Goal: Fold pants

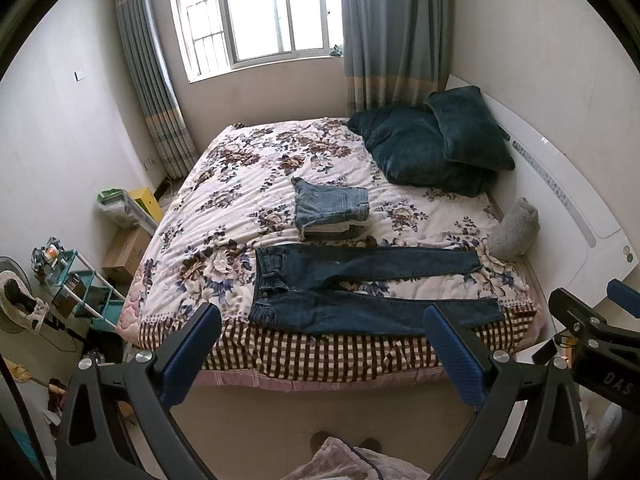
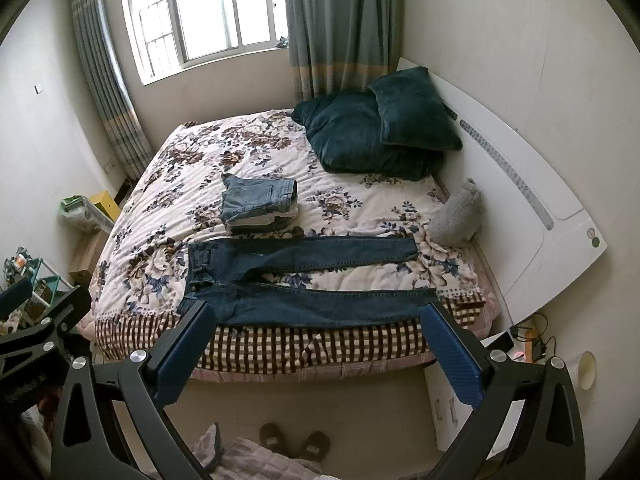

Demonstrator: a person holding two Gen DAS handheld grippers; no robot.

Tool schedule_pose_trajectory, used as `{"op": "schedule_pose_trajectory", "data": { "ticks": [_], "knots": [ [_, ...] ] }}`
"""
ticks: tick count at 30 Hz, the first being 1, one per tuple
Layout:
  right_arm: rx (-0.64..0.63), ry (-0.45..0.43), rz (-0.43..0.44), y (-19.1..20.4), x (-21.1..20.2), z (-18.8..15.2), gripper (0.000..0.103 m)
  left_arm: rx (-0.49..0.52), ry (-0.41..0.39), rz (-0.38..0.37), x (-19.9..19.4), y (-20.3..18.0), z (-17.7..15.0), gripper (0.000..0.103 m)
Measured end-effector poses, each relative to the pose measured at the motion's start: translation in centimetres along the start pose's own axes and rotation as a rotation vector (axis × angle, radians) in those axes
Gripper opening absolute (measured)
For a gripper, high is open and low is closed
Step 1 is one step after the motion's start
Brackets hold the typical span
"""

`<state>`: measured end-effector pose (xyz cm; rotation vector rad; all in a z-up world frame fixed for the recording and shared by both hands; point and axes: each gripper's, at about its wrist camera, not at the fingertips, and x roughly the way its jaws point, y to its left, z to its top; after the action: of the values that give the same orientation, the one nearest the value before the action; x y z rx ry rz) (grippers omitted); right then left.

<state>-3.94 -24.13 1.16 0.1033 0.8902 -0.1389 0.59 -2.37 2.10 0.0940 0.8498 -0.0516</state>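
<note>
Near the bed's front edge, you're lined up and empty-handed.
Your left gripper and right gripper hang spread wide, gripping nothing; the dark blue denim jeans lie flat mid-frame, legs splayed rightward for folding, clear of the stack of folded clothes behind.

The left black two-finger gripper has curved matte black arms with triangular cut-outs, and each finger carries a long blue textured pad. Round silver screw heads sit at the joints where fingers meet arms. The right black two-finger gripper is built alike, with the same blue pads and silver screws. In the left wrist view its black body bears white lettering.

The person wears brown slippers and pale pinkish-grey quilted clothing.
</note>
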Motion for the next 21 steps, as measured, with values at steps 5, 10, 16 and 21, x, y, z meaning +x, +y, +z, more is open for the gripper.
{"op": "schedule_pose_trajectory", "data": {
  "ticks": [5,10,16,21],
  "knots": [
    [0.004,0.000,-0.002,-0.1,0.4,-0.6,0.103,0.001,-0.003,0.001,0.0,0.2,-0.2,0.103],
    [0.029,0.015,-0.006,-1.0,3.6,-0.8,0.103,-0.025,-0.031,0.032,1.6,-0.5,-0.2,0.103],
    [0.010,0.056,-0.034,-1.1,10.9,-0.3,0.103,-0.048,0.013,0.103,7.7,-0.4,0.3,0.103],
    [0.026,0.109,-0.056,-0.9,18.1,1.0,0.103,-0.033,0.074,0.124,13.9,-0.4,1.1,0.103]
  ]
}}
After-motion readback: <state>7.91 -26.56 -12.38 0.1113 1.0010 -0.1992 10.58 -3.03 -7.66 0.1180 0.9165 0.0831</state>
